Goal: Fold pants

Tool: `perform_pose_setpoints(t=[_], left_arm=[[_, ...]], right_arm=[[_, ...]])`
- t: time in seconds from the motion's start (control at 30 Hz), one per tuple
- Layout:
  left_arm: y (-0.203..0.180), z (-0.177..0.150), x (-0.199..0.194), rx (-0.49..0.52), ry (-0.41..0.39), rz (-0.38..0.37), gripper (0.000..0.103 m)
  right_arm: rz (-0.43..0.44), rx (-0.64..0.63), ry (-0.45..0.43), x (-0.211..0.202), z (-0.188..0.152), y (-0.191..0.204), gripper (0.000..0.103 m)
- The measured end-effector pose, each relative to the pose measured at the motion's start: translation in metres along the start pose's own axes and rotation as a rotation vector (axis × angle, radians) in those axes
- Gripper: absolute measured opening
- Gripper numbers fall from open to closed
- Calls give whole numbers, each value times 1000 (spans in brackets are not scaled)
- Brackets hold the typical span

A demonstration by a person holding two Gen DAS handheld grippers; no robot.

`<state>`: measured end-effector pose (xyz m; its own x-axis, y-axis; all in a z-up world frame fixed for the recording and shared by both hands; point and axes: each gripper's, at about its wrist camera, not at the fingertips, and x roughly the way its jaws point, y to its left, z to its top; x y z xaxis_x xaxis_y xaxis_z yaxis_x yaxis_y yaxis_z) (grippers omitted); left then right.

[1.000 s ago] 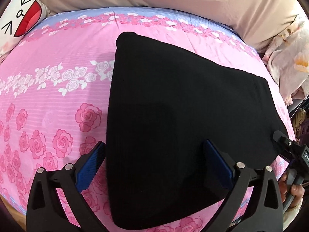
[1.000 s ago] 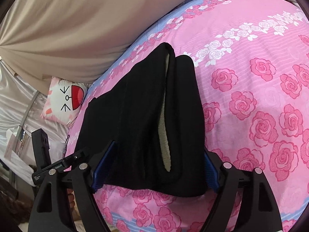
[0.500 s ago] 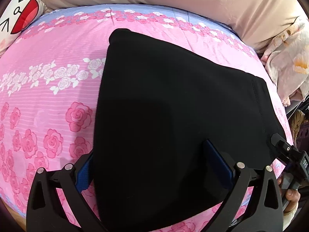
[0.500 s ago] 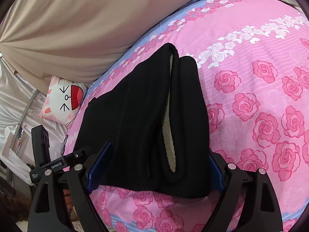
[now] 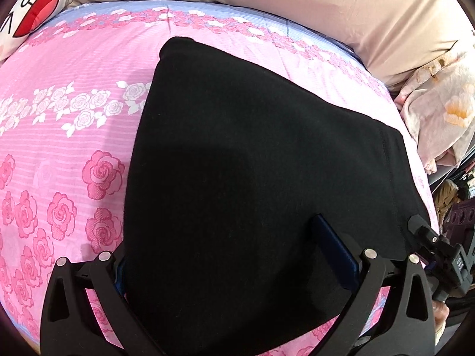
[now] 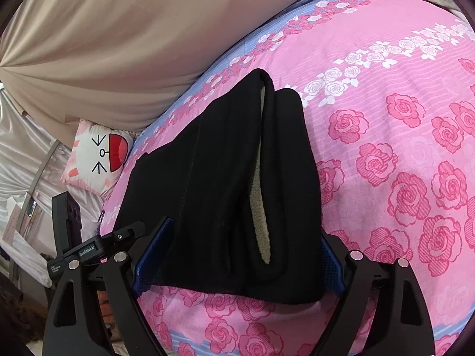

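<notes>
Only right view shows cream lining (image 6: 258,207) — pants (image 6: 225,195) folded; both claws (image 5: 234,255) (image 6: 237,255) spread apart.

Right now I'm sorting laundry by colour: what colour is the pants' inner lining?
Cream, against black pants; lining shows best in the right wrist view.

The left wrist camera is riding just behind the left hand-held gripper (image 5: 234,267), looking forward and steeply down from close over the black pants (image 5: 252,178) toward the beige headboard cushion (image 5: 297,6) at 12 o'clock. The right wrist camera is sitting behind the right hand-held gripper (image 6: 237,255), facing along the pants' open end (image 6: 237,178) from low and near, with the cushion at 11 o'clock. Both views are sharing the pants, the rose-print bed (image 5: 59,148), the cartoon pillow (image 6: 101,154) and each other's gripper at an edge.
</notes>
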<state>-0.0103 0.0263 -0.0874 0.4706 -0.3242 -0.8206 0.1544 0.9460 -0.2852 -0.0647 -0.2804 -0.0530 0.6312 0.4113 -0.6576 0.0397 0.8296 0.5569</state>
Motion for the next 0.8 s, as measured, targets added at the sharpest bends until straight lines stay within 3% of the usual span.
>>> perform_pose_setpoints(t=[0.3,0.8], left_arm=[[-6,-2,0,21,-19,36,98],[-3,-5,-1,11,-46,16,98]], right_arm=[[-12,-21,-2,2,-1,3,86],[-22,-47,-10,6,-5,10,92]])
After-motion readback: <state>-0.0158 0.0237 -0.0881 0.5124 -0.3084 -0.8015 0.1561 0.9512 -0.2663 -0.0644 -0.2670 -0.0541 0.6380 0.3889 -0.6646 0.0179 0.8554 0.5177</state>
